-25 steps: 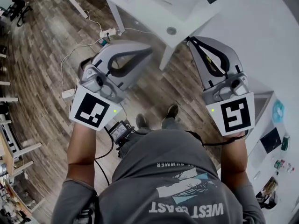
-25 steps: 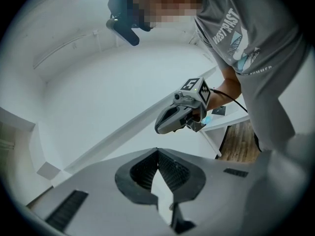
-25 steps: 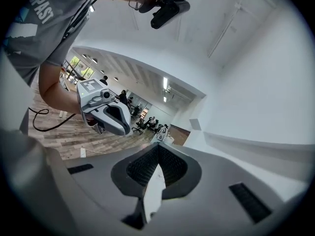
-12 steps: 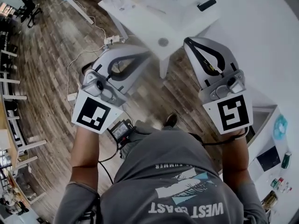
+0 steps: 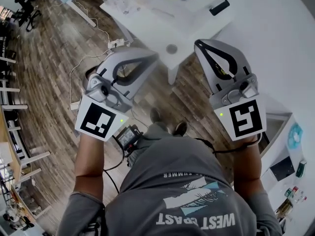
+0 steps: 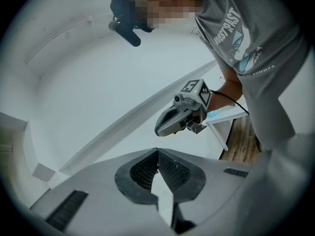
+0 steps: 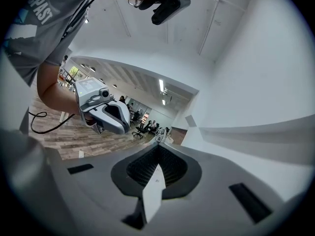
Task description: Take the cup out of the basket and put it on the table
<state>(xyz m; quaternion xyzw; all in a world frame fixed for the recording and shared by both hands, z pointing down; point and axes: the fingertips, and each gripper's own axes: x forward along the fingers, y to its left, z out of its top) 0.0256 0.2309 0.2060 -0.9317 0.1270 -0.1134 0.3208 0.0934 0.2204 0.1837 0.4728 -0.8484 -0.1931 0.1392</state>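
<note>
Step in hand is basically just the approach imo, nothing picked up yet. Left hand-held gripper has its jaws pressed together w/ nothing between them. Right hand-held gripper is the same: tips meeting, nothing held. They're side by side, well apart from each other, pointing out in front of the person.

Cup + basket: can't find either in any view tbh. Ahead of the tips and lower down there's a white counter w/ a couple of dark flat things and some small stuff, too small to tell what. Right below both tools it's just wood floor and a power strip.

How I'd do it:
- Find the basket first.
- Get one hand-held gripper above it and open the jaws wide enough for the cup wall before going in, so the basket side doesn't get bumped.
- The other one is prob handy to steady the basket if it's light.
- Lift straight up, then set the cup upright on a bare bit of counter.
- Let go only once the base sits flat.

Main risks imo: the cup tipping, or the basket dragging along.
</note>
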